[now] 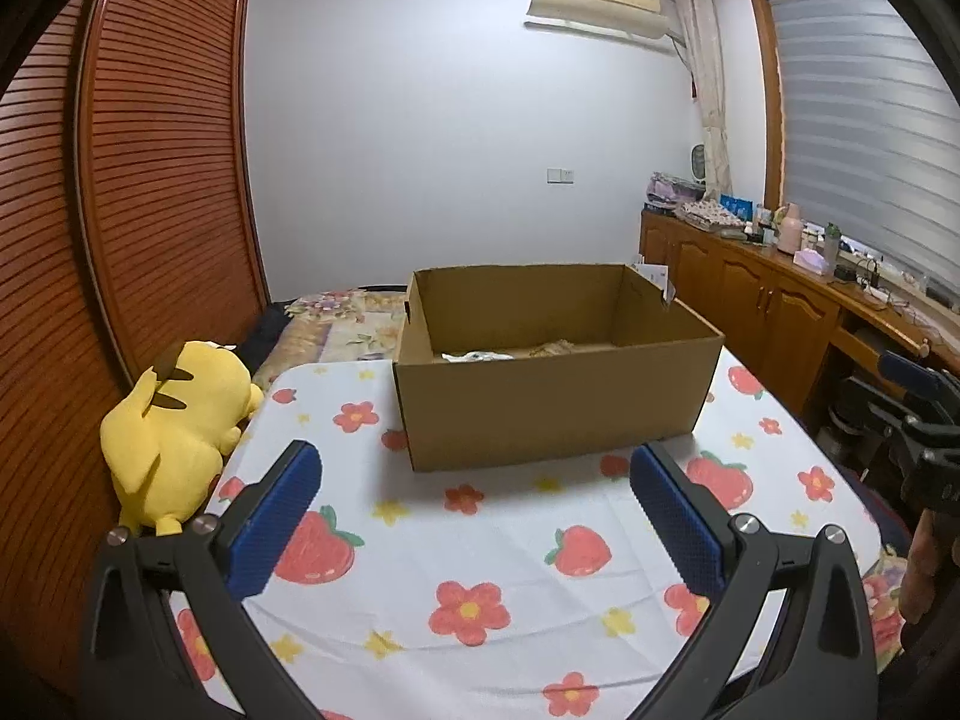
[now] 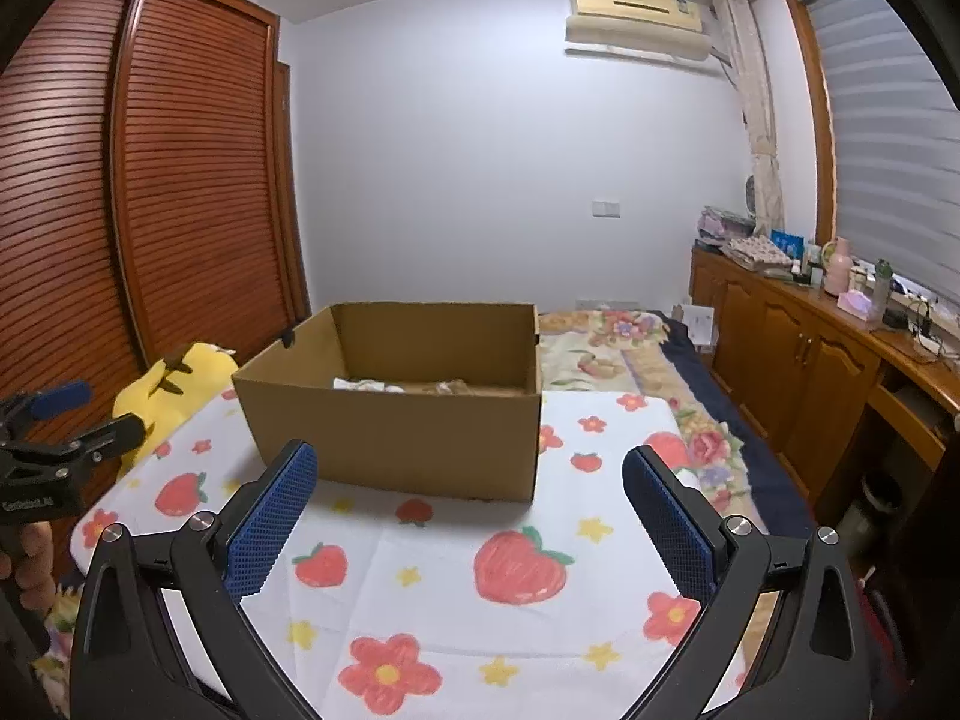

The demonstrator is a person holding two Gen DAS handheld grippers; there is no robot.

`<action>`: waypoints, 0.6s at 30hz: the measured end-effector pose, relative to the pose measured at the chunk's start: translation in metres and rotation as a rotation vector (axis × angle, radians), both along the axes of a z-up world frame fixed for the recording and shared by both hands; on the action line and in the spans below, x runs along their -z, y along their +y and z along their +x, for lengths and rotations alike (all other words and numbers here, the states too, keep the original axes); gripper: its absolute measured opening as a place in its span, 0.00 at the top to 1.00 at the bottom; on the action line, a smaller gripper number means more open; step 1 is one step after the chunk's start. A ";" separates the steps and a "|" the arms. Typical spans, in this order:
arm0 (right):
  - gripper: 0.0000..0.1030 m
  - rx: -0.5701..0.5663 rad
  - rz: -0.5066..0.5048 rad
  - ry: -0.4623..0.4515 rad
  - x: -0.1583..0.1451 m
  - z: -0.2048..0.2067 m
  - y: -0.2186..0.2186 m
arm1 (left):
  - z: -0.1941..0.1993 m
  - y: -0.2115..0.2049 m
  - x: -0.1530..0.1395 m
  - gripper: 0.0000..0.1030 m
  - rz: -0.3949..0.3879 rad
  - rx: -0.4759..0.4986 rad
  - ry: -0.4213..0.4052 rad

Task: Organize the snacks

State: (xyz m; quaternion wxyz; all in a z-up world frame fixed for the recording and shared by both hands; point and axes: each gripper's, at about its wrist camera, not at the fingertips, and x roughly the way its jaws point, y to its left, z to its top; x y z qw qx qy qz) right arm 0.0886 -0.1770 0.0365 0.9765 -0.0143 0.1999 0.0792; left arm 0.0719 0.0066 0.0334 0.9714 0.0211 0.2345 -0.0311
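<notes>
An open cardboard box (image 1: pixel 558 396) stands on the table with the strawberry-and-flower cloth (image 1: pixel 480 540). It also shows in the right wrist view (image 2: pixel 396 426). Snack packets (image 1: pixel 516 353) lie low inside it, mostly hidden by the front wall; they also show in the right wrist view (image 2: pixel 408 386). My left gripper (image 1: pixel 474 462) is open and empty, held above the cloth in front of the box. My right gripper (image 2: pixel 468 462) is open and empty, also in front of the box. Each gripper shows at the edge of the other's view.
A yellow plush toy (image 1: pixel 174 420) lies at the table's left edge, next to a brown louvred wardrobe (image 1: pixel 150 180). A bed with a floral cover (image 2: pixel 630 348) lies behind the table. A wooden cabinet (image 2: pixel 810 360) with bottles runs along the right wall.
</notes>
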 end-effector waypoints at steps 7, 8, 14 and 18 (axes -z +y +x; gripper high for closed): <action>0.00 0.001 -0.006 0.006 0.016 -0.003 0.001 | -0.005 -0.005 0.013 0.00 0.021 -0.006 -0.001; 0.00 0.003 -0.007 0.005 0.017 -0.003 0.001 | -0.006 -0.005 0.014 0.00 0.024 -0.008 -0.002; 0.00 0.005 -0.006 0.009 0.019 -0.003 0.000 | -0.007 -0.003 0.020 0.00 0.023 -0.012 0.002; 0.00 0.006 -0.006 0.009 0.020 -0.003 0.000 | -0.008 -0.001 0.020 0.00 0.020 -0.017 -0.001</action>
